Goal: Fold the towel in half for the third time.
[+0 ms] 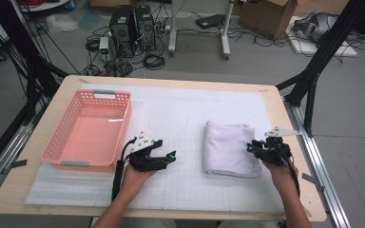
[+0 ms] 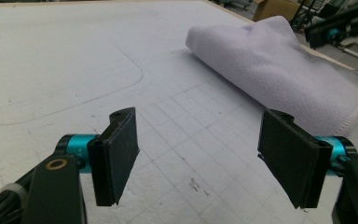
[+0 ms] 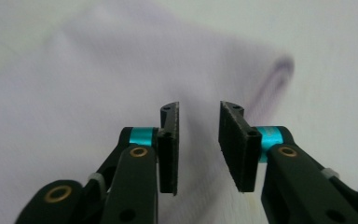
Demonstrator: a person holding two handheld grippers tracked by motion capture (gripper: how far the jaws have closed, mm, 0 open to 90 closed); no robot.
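A folded pale lilac towel [image 1: 230, 148] lies on the white gridded mat [image 1: 185, 118], right of centre. My right gripper [image 1: 253, 147] hovers at the towel's right edge, pointing left over it. In the right gripper view its jaws stand a narrow gap apart above the blurred towel [image 3: 98, 84], with nothing between the pads [image 3: 169, 140]. My left gripper [image 1: 170, 156] rests just above the mat, left of the towel, pointing toward it. The left gripper view has its jaws wide open and empty, the towel [image 2: 279, 70] lying beyond them.
An empty pink plastic basket [image 1: 88, 130] sits on the left part of the mat. The wooden table's edge [image 1: 285, 118] runs close to the right of the towel. Behind the table the floor holds computer towers, cables and boxes.
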